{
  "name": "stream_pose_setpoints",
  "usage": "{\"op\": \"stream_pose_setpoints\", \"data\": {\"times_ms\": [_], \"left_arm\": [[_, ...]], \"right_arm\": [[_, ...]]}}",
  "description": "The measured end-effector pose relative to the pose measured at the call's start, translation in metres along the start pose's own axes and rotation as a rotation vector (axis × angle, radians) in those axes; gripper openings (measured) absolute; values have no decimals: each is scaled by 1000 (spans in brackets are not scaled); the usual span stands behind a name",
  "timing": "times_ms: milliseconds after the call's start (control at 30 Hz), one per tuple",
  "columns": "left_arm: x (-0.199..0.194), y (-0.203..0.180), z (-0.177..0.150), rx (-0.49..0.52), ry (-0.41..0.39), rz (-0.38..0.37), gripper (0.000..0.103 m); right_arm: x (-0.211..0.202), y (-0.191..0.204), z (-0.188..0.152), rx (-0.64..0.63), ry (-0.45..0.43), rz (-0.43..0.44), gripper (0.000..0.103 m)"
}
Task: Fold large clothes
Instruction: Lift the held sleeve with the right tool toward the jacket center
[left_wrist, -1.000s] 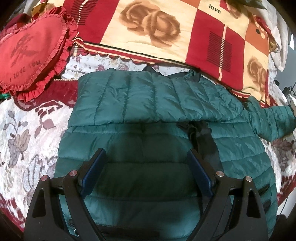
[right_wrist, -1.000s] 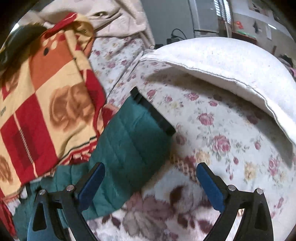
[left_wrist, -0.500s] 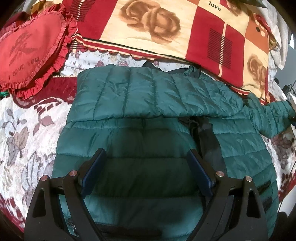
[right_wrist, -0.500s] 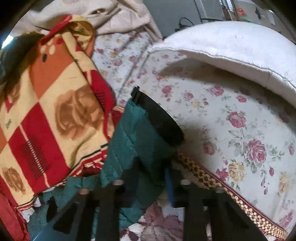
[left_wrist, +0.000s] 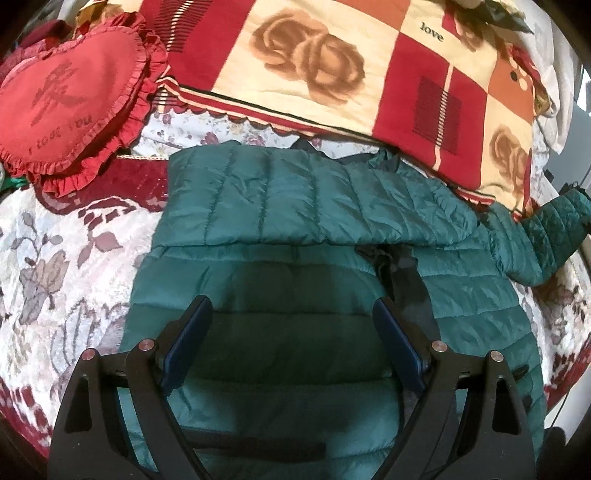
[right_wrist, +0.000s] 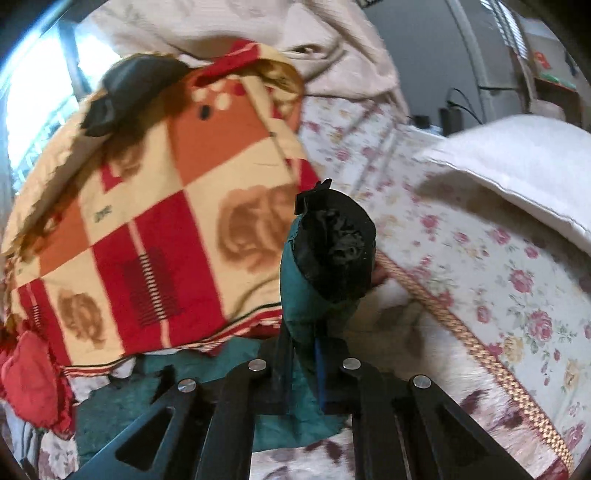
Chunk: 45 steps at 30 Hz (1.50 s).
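Observation:
A dark green quilted jacket (left_wrist: 303, 280) lies flat on the bed, one sleeve (left_wrist: 317, 199) folded across its chest. My left gripper (left_wrist: 291, 332) hovers open over the jacket's body with nothing between its blue pads. The jacket's other sleeve (left_wrist: 546, 229) rises off the bed at the right. In the right wrist view my right gripper (right_wrist: 306, 354) is shut on that sleeve (right_wrist: 306, 295), just behind its black cuff (right_wrist: 336, 247), which stands up above the fingers.
A red and cream rose-patterned blanket (left_wrist: 369, 66) lies beyond the jacket. A red heart-shaped cushion (left_wrist: 70, 99) sits at the far left. A white pillow (right_wrist: 517, 166) lies to the right on the floral bedspread (right_wrist: 498, 295).
My right gripper went from open beside the sleeve to shut on it near the cuff, then lifted it off the bed. The left gripper stayed open over the jacket.

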<state>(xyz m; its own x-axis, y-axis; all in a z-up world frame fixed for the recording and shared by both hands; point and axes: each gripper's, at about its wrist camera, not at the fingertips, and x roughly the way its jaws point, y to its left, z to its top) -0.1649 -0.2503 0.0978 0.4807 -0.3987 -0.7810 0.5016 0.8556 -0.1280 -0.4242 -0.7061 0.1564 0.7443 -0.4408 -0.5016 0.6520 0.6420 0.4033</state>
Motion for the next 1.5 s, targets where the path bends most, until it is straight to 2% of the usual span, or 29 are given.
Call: {"op": "stream_pose_setpoints", "data": {"times_ms": [233, 533, 1100, 1500], "left_arm": [[-13, 10, 1, -14, -24, -5, 89], [-23, 17, 1, -22, -41, -22, 89], [-31, 36, 1, -52, -56, -27, 89], [-44, 61, 9, -91, -87, -6, 89]], "right_arm": [[-11, 44, 6, -3, 23, 161, 8], [-12, 108, -1, -59, 66, 284, 8], [8, 225, -37, -206, 158, 415, 8], [42, 308, -96, -299, 283, 508, 8]]}}
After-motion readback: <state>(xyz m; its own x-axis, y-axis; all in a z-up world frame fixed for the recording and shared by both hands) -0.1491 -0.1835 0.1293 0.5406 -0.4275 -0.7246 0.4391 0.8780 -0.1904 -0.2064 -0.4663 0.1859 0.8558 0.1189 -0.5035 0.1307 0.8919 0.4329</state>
